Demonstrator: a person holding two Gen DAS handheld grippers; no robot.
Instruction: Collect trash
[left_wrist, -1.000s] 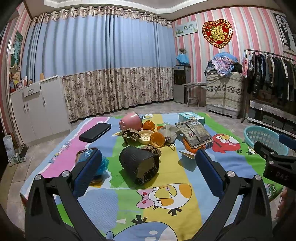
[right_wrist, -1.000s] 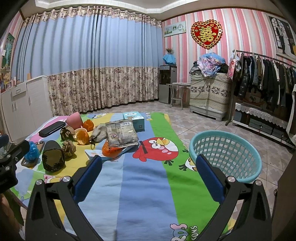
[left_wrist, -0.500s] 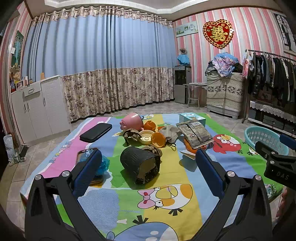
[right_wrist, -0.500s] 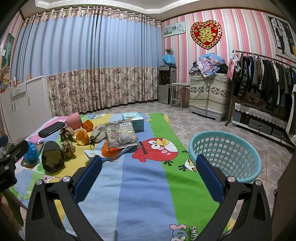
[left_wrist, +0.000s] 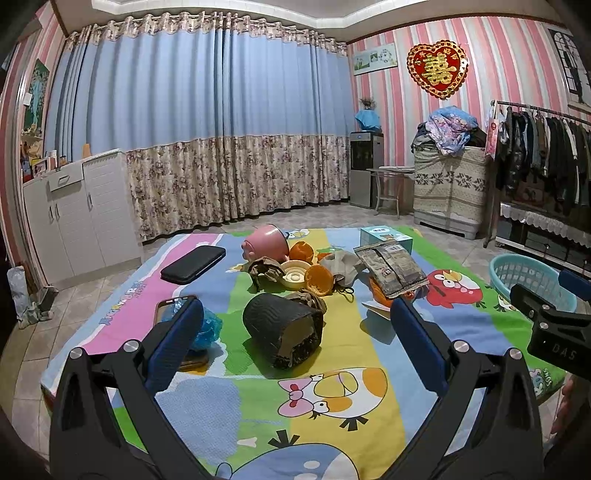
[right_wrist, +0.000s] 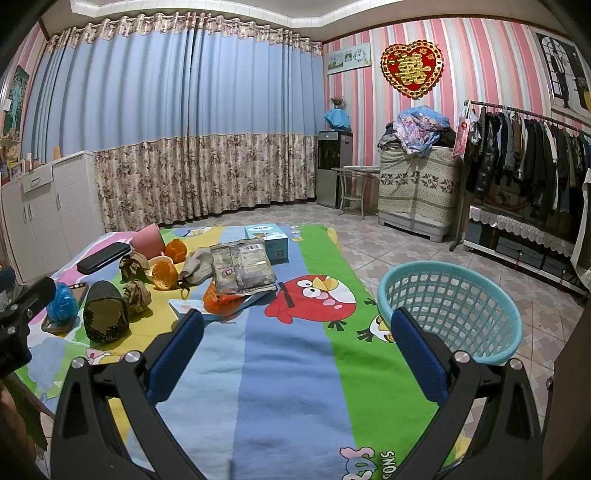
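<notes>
While both tongs gape, crumpled brown paper (left_wrist: 264, 268) litters the woven mat (left_wrist: 347, 343).

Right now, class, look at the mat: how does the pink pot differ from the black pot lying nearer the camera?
The pink pot is smooth and pale; the black pot is dark with ribbed sides. The pink pot lies farther back beside orange peel; the black pot lies nearer the left gripper, its filled mouth facing the camera. Both are tipped on their sides on the mat, and neither is held.
</notes>
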